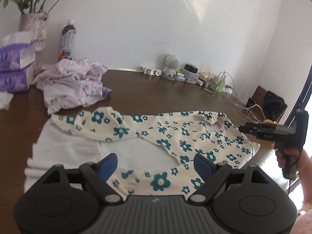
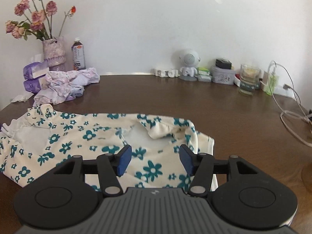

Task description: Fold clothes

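A cream garment with teal flowers (image 1: 175, 136) lies spread on the dark wooden table (image 1: 156, 89), partly over a white cloth (image 1: 78, 148). My left gripper (image 1: 156, 165) hovers open over the garment's near edge, nothing between its blue pads. In the left wrist view the right gripper (image 1: 241, 128) comes in from the right, held by a hand, its tip at the garment's right side. In the right wrist view the garment (image 2: 87, 136) shows its neckline, and my right gripper (image 2: 155, 160) stands open just above it.
A crumpled pink floral clothes pile (image 1: 74, 83) lies at the back left by purple tissue packs (image 1: 13, 68), a bottle (image 1: 67, 41) and a flower vase (image 2: 54, 52). Small items, a glass (image 2: 248, 80) and cables (image 2: 290, 117) line the back right by the wall.
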`<state>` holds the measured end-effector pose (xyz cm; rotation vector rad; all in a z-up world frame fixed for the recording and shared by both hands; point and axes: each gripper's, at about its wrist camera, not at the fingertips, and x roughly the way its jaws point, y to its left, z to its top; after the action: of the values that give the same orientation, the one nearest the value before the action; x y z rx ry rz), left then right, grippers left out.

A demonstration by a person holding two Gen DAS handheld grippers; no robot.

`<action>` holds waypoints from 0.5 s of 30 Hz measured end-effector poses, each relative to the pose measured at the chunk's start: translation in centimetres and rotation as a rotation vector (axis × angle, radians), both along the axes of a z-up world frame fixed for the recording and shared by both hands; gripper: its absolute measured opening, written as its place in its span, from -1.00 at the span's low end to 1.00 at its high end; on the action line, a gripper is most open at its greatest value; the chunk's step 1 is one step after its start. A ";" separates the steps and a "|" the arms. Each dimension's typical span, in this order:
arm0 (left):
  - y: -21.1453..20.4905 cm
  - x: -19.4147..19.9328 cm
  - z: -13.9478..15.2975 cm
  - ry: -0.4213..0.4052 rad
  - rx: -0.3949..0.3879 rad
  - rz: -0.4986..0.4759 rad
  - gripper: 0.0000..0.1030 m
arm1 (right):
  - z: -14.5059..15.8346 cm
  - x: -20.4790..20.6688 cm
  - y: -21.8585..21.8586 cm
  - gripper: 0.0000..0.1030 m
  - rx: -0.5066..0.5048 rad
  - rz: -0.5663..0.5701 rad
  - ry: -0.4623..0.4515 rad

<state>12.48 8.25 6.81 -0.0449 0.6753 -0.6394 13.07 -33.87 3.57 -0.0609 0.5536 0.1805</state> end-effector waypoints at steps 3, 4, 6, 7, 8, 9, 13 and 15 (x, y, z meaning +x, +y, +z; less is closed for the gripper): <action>-0.5 2.3 2.7 -0.048 0.100 -0.032 0.67 | 2.4 2.2 0.4 0.22 -0.088 0.070 -0.027; -0.8 3.0 3.4 -0.061 0.125 -0.040 0.67 | 3.2 3.2 0.5 0.22 -0.114 0.090 -0.031; -1.5 5.0 4.7 -0.077 0.176 -0.071 0.67 | 4.6 5.7 0.2 0.22 -0.138 0.131 -0.017; -2.0 6.1 4.9 -0.082 0.203 -0.083 0.67 | 5.3 7.0 0.1 0.22 -0.150 0.152 -0.009; -2.5 7.2 5.2 -0.086 0.229 -0.096 0.67 | 5.7 8.4 -0.1 0.21 -0.162 0.165 0.005; -3.0 8.3 5.5 -0.091 0.256 -0.108 0.67 | 6.1 9.9 -0.3 0.21 -0.175 0.178 0.020; -4.8 12.7 4.8 -0.070 0.346 -0.160 0.64 | 5.6 15.4 -0.6 0.06 -0.201 0.259 0.144; -5.5 14.8 3.5 -0.023 0.372 -0.183 0.58 | 4.3 17.3 -0.3 0.02 -0.207 0.326 0.223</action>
<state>27.31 2.79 10.29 0.3719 0.7728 -0.6791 30.38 -34.16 7.87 -0.3362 0.7824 0.4507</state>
